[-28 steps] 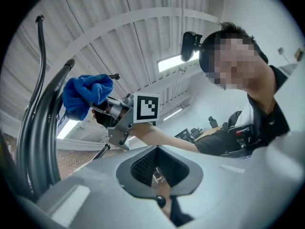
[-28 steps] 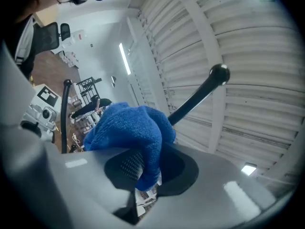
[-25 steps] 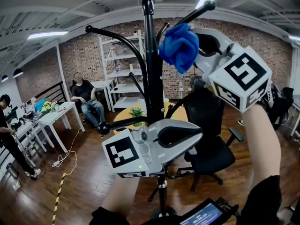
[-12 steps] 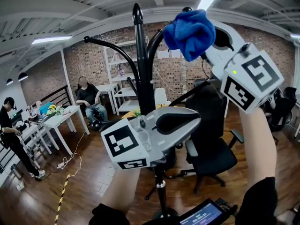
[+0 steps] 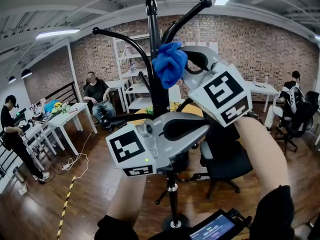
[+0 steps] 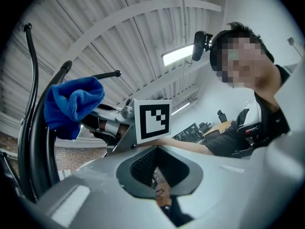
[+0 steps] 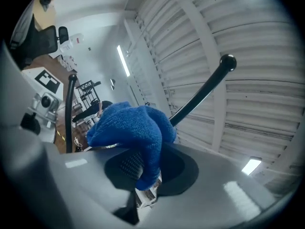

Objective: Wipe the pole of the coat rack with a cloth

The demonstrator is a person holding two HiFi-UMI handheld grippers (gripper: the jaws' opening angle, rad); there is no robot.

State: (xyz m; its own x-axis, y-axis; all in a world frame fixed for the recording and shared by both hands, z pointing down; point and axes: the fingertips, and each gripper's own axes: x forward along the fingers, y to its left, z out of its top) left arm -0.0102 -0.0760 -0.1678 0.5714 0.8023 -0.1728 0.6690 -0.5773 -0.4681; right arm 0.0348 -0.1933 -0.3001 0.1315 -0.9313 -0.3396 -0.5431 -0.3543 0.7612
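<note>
Two hand-held grippers are shown raised at the top of a black coat rack. In the head view, the right hand-held gripper (image 5: 184,68) is clenched on a blue cloth (image 5: 170,64), which is pressed against the upper pole (image 5: 156,79), just under the hooks (image 5: 187,15). The cloth is bunched into a pad, presumably so that a thick fold meets the pole. The left hand-held gripper (image 5: 192,130) is held lower, in front of the pole.

In the left gripper view, the jaws are seen closed together on nothing. The pole (image 6: 33,128) stands far to the left and is not grasped. The cloth (image 6: 71,106) lies against it.

In the right gripper view, a fold of the cloth (image 7: 131,130) is pinched between the jaws, with the rest bulging above them. One knobbed hook (image 7: 200,92) rises behind it. Wiping is judged to be starting at the top of the pole.

A wooden floor (image 5: 75,194), a brick wall (image 5: 260,49), white worktops (image 5: 60,121) and a black chair (image 5: 227,164) make up the room.
</note>
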